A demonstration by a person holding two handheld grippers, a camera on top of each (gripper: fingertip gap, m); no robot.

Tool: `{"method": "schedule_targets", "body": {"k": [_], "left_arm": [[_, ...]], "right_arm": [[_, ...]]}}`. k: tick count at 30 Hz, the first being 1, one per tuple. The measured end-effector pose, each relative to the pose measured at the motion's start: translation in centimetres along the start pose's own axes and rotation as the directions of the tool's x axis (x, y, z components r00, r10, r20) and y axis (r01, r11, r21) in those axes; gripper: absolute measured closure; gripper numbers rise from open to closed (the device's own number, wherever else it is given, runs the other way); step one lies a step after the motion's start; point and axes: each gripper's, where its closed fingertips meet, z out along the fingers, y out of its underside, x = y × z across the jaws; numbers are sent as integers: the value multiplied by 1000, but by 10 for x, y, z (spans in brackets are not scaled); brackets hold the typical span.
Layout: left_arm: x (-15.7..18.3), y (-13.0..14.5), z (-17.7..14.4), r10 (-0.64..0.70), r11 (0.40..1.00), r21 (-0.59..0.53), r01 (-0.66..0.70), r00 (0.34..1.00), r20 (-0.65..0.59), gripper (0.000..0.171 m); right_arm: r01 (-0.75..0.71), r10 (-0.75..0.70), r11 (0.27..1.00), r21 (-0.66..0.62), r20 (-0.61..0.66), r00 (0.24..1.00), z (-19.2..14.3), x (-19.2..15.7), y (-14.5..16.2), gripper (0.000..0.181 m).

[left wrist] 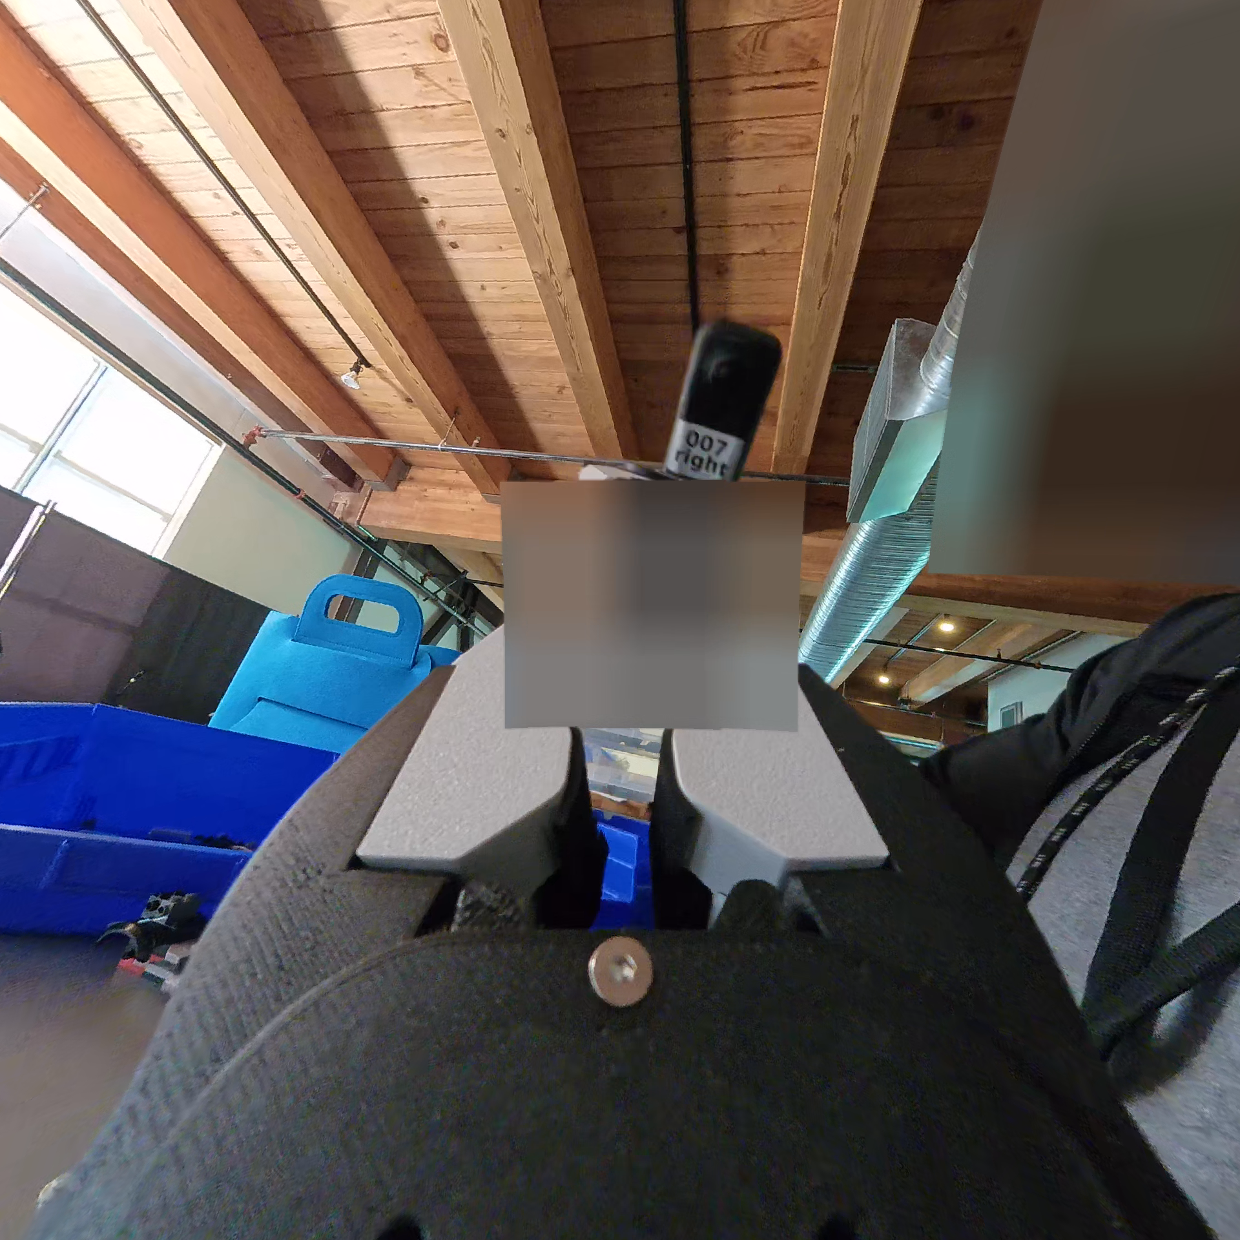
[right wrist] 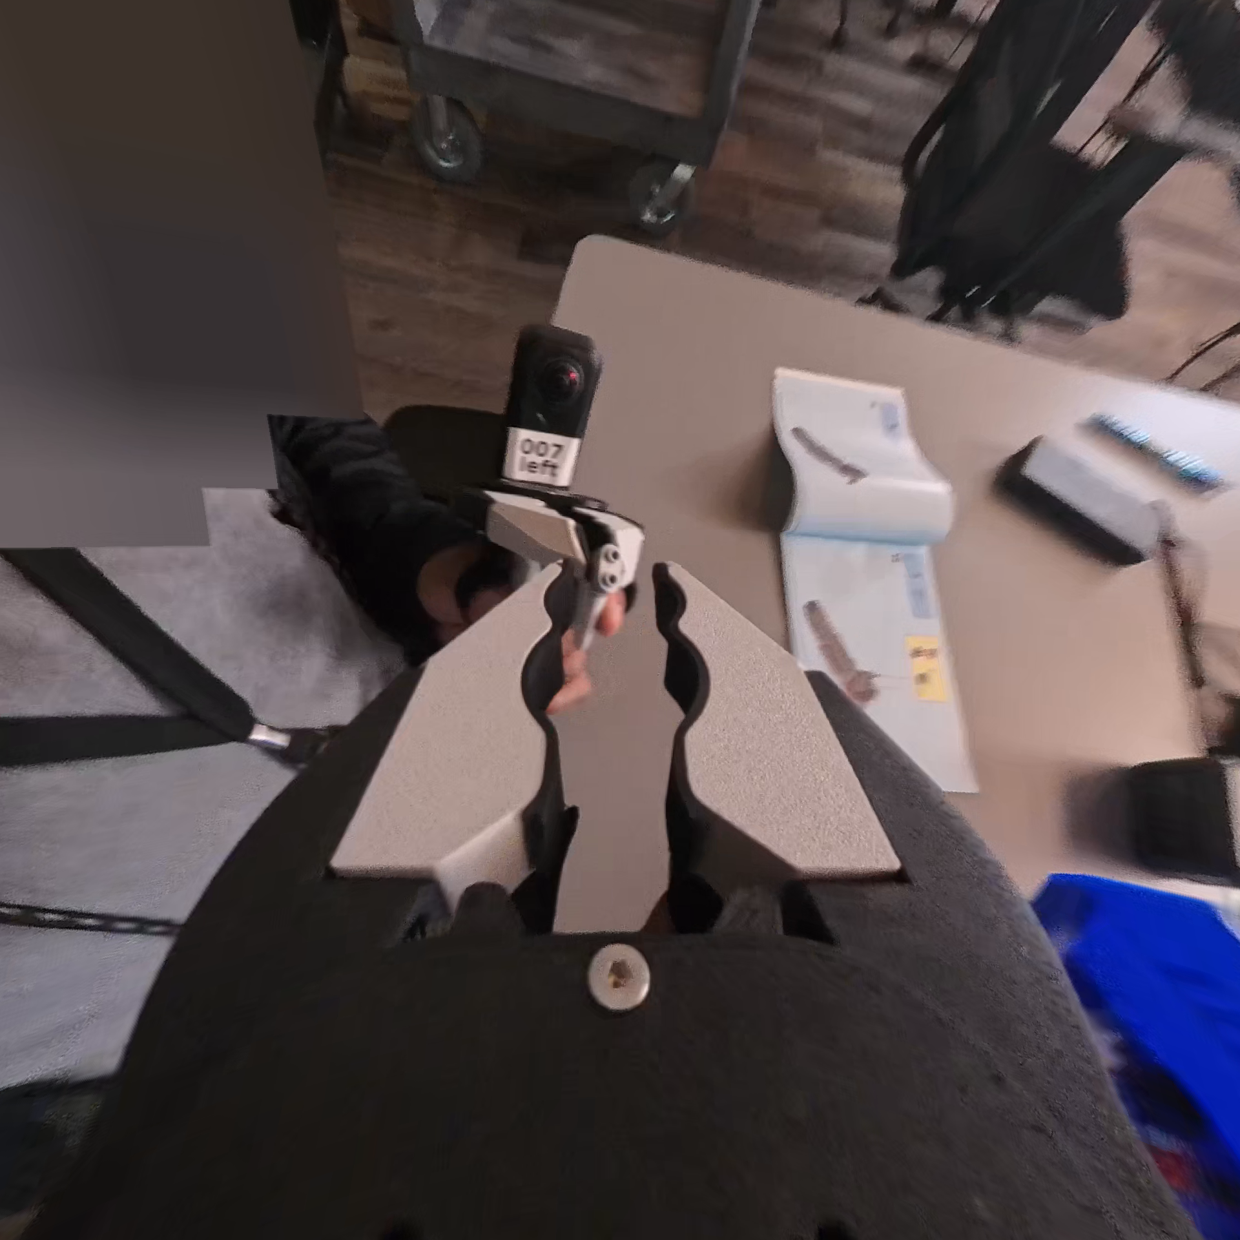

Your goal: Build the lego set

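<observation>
A beige tabletop [right wrist: 704, 349] stands on dark wood flooring, with a wheeled cart [right wrist: 557, 87] beyond it; overhead run timber ceiling beams [left wrist: 537, 201] and a silver duct [left wrist: 879, 570]. The left gripper [left wrist: 621, 738] tilts upward toward the ceiling, its jaws parted by a narrow gap and holding nothing. The right gripper [right wrist: 607, 584] angles down over the tabletop, jaws moderately apart and empty, the person's hand [right wrist: 577, 664] just beyond the left jaw. An open instruction booklet [right wrist: 865, 563] lies right of those jaws. A small dark lego assembly [left wrist: 158, 922] sits low, left of the left jaws, before blue bins [left wrist: 134, 805].
</observation>
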Motion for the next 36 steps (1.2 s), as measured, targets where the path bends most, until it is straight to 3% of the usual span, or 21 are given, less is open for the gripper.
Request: {"method": "schedule_targets", "body": {"k": [6, 14, 17, 36], "left_arm": [[-2, -1, 0, -35, 999, 8, 35, 999, -5, 163], [-4, 0, -1, -69, 998, 14, 69, 998, -5, 163], [-5, -2, -2, -80, 997, 21, 80, 997, -4, 163], [-7, -2, -3, -104, 994, 23, 104, 995, 0, 163]], "right_arm": [[312, -297, 948, 61, -178, 938, -4, -2, 12, 148], [612, -574, 789, -46, -410, 709, 8, 4, 10, 148], [656, -609, 752, -66, -450, 652, 10, 6, 9, 148], [711, -673, 690, -137, -482, 561, 19, 7, 11, 161]]}}
